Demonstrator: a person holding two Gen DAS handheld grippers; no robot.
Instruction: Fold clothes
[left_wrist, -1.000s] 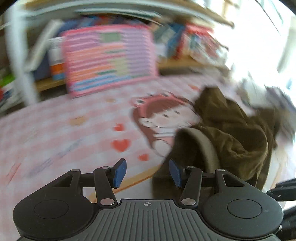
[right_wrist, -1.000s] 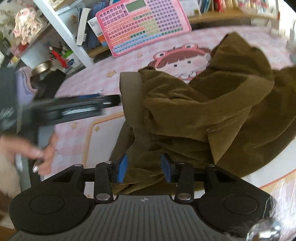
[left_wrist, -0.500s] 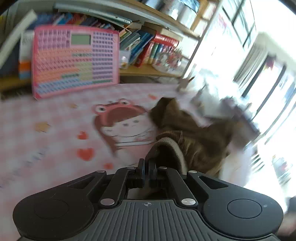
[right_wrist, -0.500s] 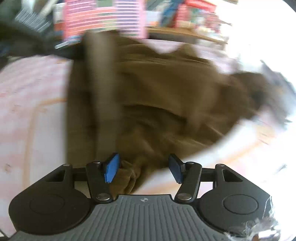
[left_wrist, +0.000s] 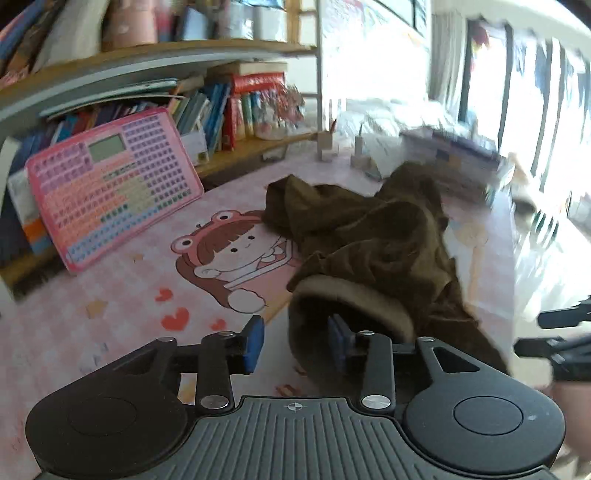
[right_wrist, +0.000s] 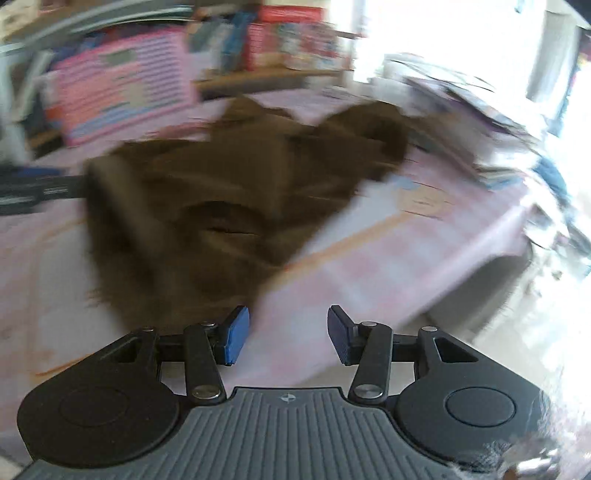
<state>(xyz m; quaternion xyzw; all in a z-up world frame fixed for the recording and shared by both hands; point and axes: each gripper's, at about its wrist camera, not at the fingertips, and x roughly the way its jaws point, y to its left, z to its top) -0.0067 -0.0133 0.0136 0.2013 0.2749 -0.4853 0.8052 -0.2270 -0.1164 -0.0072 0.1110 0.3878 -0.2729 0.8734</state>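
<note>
Both grippers gaping over a crumpled brown garment on the pink tablecloth

In the left wrist view the left gripper (left_wrist: 295, 341) is standing wide at lower centre, gripping nothing, its right blue pad just inside the ribbed hem opening of the brown garment (left_wrist: 380, 236), which is lying bunched from centre to lower right of the frame over the pink tablecloth (left_wrist: 110, 295); a pink keyboard toy (left_wrist: 110, 184) is leaning against the bookshelf (left_wrist: 147, 77) at upper left. In the blurred right wrist view the right gripper (right_wrist: 287, 334) is also spread wide and empty at lower centre, the garment (right_wrist: 221, 199) sitting left of centre, its edge reaching the left blue pad
</note>
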